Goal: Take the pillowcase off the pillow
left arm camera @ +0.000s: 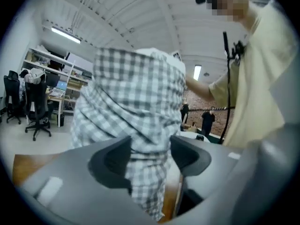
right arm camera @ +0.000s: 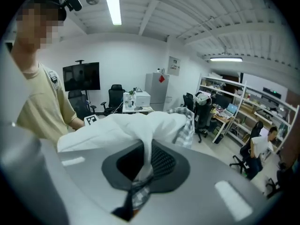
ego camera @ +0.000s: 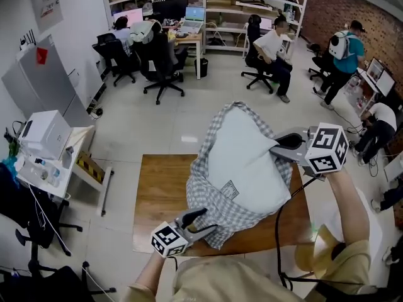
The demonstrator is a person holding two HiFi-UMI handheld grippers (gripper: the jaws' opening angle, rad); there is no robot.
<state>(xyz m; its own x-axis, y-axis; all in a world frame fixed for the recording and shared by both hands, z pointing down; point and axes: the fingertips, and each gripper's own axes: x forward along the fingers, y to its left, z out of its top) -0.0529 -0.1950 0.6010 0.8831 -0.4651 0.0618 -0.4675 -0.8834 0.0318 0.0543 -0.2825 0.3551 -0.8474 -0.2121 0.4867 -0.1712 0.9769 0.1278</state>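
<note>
pillowcase [ego camera: 211, 203], checked, sits bunched low on the white pillow [ego camera: 245, 156] over the wooden table's [ego camera: 160, 194] near edge; left gripper [ego camera: 203, 224] pinches its lower cloth, right gripper [ego camera: 281, 145] is clamped tight on the pillow's side.

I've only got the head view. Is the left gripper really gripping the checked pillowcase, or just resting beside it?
Observer: Gripping. In the left gripper view, the fingers of the left gripper press from both sides on a bunched fold of the pillowcase.
Operator: What is the right gripper on?
Observer: The right gripper has its fingers shut on a pinch of the white pillow.
Operator: Any checked cloth caught there?
Observer: Yes, a little of the pillowcase shows low between those fingers.
</note>
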